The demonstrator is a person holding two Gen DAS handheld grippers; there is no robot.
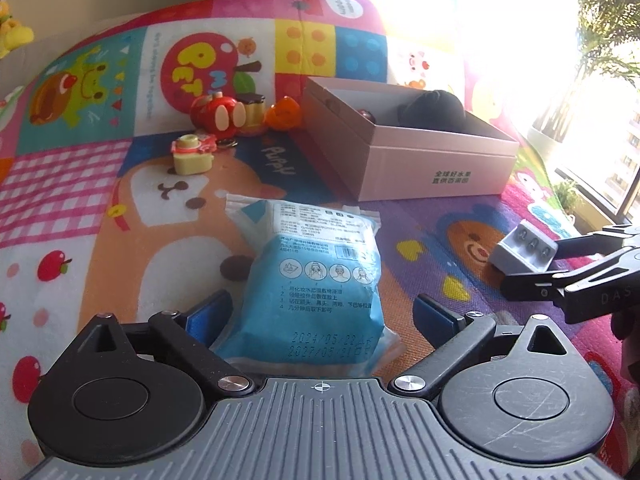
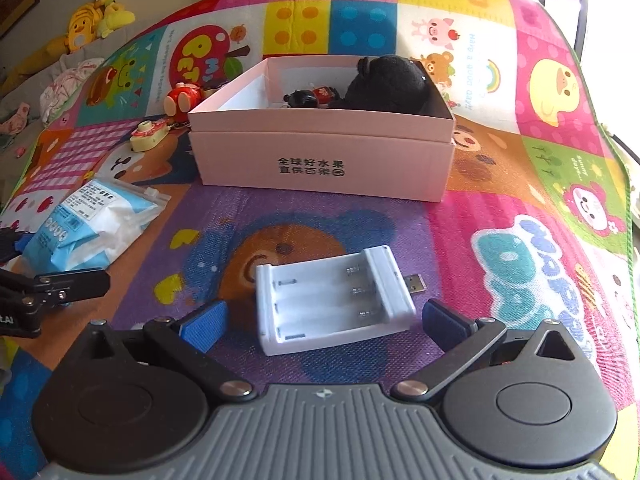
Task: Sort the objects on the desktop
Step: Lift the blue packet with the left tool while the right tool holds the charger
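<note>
Item one, my left tool [image 1: 322,312]: jaws spread wide, pads clear of everything, holding nothing. Between its blue pads lies the blue packet [image 1: 320,276] of cotton pads, flat on the play mat [image 1: 120,240], its long axis running straight away from the tool toward the pink box [image 1: 424,160]; the near end with the stamped dates sits almost under the tool's body. The packet is centred between the pads (the left pad looks closer to it than the right, though I cannot tell if it touches). Item two, my right tool [image 2: 322,322]: likewise wide open and empty, with the white battery charger [image 2: 332,300] lying between its pads, bays up, USB plug [image 2: 414,282] pointing right; its long side lies across the line of the tool, slightly skewed. Item three, the pink box [image 2: 320,152]: open-topped, standing beyond both tools, already holding a black plush toy [image 2: 386,82] and small figures [image 2: 310,96]. Item four, loose on the mat left of the box: a red mushroom toy [image 1: 218,114], an orange toy [image 1: 284,114], a small yellow camera toy [image 1: 192,154]. Judgement: each tool is nearest its own piece, the left to the packet, the right to the charger, so neither need cross over. For the packet, closing across its short width where the jaws now stand seems right; the soft bag may crumple or slide, so a grip deeper toward its middle would be safer. The box lies ahead and to the right of my left tool.
</note>
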